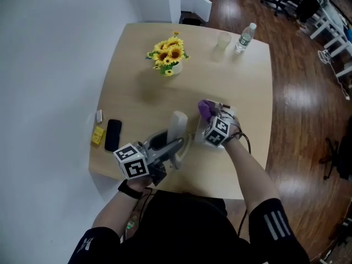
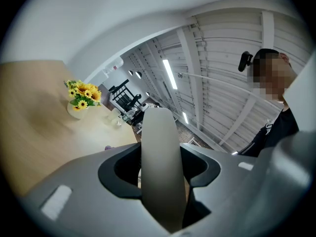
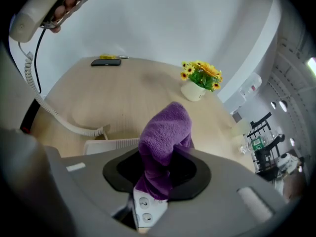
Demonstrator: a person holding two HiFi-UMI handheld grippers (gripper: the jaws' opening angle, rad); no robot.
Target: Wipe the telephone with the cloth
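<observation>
Purple cloth [image 3: 165, 132] is clamped in the right gripper's [image 3: 157, 181] jaws, directly over the telephone base [image 3: 145, 209] keypad on the bench [image 1: 242, 81]. The left gripper's [image 2: 163, 191] jaws are closed on the handset [image 2: 159, 147], lifted clear. Risks — wiping pressure may slide the base; a taut coiled cord [image 3: 59, 120] may tug it; the flower vase [image 1: 171, 66] beyond stands well apart.

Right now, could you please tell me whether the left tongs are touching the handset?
Touching. The left gripper view shows the left tongs shut on the pale handset, which fills the gap between the jaws and sticks out beyond them.
</observation>
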